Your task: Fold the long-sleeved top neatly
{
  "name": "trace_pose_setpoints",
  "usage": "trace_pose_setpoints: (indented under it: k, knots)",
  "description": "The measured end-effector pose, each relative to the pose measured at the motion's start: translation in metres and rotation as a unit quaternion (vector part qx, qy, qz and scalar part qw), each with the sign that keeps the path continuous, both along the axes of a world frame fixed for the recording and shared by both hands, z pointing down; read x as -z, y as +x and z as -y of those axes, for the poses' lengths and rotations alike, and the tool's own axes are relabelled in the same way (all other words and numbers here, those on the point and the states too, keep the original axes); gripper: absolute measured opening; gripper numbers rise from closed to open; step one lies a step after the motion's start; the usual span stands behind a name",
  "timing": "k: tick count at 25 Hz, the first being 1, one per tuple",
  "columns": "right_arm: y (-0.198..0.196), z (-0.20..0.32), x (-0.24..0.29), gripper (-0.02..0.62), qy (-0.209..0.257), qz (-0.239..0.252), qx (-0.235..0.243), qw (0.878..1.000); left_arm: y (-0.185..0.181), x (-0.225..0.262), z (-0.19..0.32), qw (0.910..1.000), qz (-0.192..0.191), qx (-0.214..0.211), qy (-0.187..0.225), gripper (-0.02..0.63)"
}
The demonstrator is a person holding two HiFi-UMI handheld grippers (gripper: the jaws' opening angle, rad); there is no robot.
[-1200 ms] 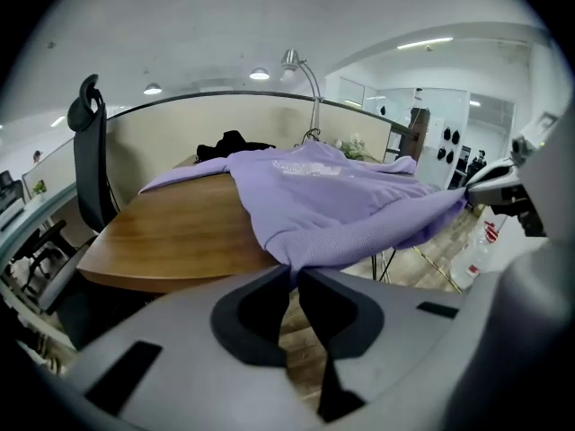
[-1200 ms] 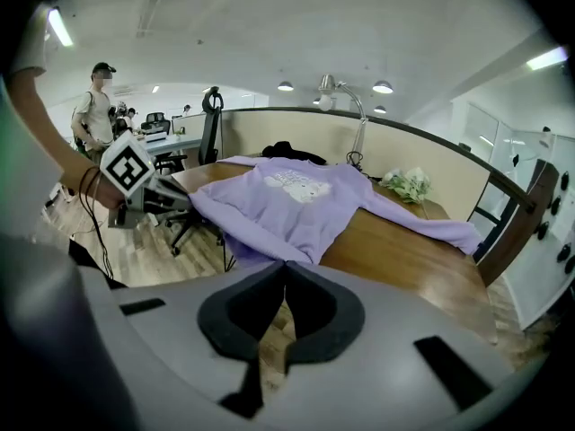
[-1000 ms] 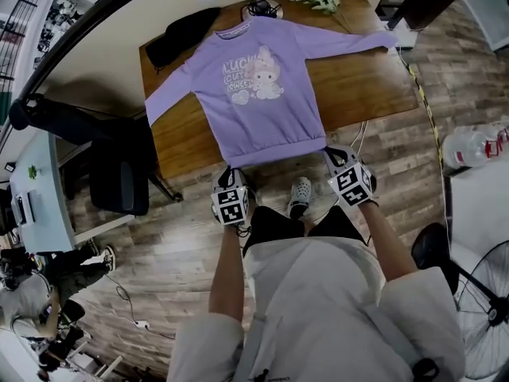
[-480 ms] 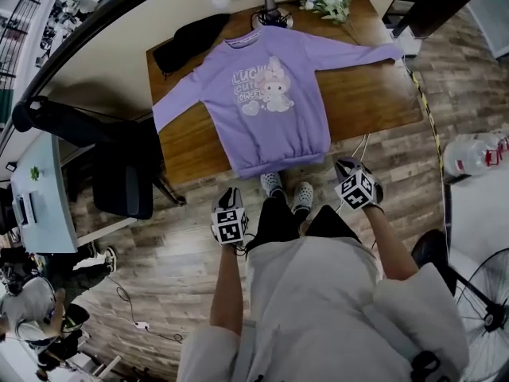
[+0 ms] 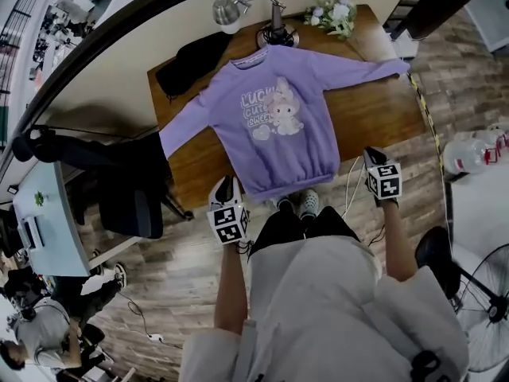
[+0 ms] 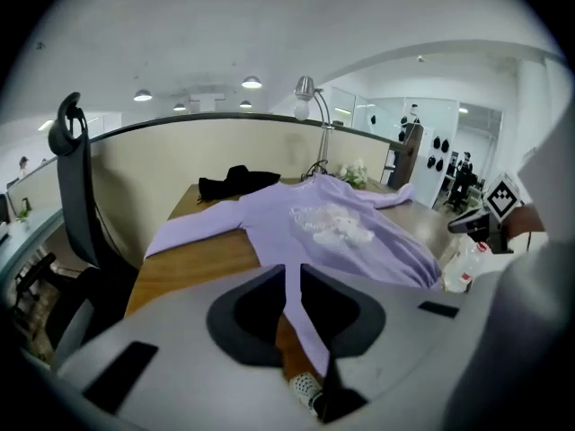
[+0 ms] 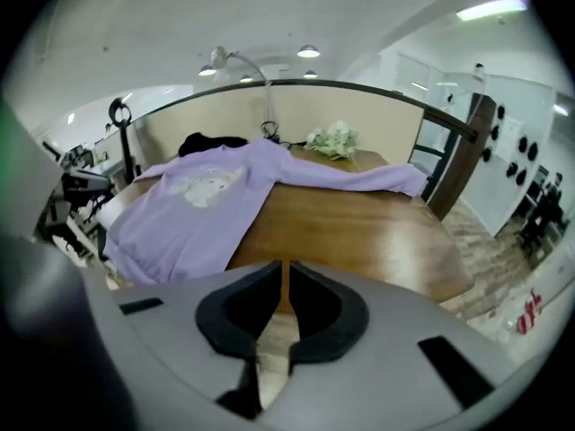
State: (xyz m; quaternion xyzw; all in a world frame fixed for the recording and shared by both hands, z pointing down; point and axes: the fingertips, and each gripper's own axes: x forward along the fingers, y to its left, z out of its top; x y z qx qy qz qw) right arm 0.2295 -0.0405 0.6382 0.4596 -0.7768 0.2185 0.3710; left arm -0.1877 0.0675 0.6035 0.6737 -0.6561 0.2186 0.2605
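1. Left gripper (image 5: 225, 188) and right gripper (image 5: 371, 155): jaws slightly apart, empty, clear of the top (image 5: 274, 130); right jaws have just been opening.
2. Top: flat on the table (image 5: 374, 106), sleeves spread.
3. Apparently no fold yet; all folding remains.

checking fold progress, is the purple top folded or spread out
Spread out: the purple top lies face up on the table, both sleeves stretched sideways.

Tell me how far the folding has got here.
Done: the purple top lies spread flat on the table, sleeves out. In hand: nothing; left gripper and right gripper hang clear of it, jaws barely apart, the right's just eased open. Remaining: every fold.
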Motion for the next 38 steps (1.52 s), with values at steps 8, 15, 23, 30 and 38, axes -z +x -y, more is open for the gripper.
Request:
trace_pose_setpoints:
  k: [8, 15, 23, 30, 38]
  knots:
    - [-0.031, 0.056, 0.039, 0.037, 0.038, 0.061, -0.055, 0.996, 0.050, 0.034, 0.098, 0.9968, -0.049, -0.044, 0.045, 0.055]
    - [-0.013, 0.090, 0.045, 0.056, 0.042, 0.088, -0.087, 0.991, 0.098, 0.065, 0.133, 0.9948, -0.056, -0.040, 0.075, 0.055]
    - [0.056, 0.148, 0.027, 0.079, 0.019, 0.144, -0.120, 0.982, 0.154, 0.088, 0.171, 0.9949, -0.039, -0.002, 0.093, 0.055]
    - [0.138, 0.226, 0.009, 0.187, -0.015, 0.268, -0.212, 0.940, 0.217, 0.091, 0.213, 0.9952, -0.011, 0.017, 0.095, 0.055]
    - [0.153, 0.299, -0.014, 0.351, -0.065, 0.403, -0.300, 0.862, 0.252, 0.083, 0.234, 0.9954, 0.006, 0.046, 0.084, 0.055]
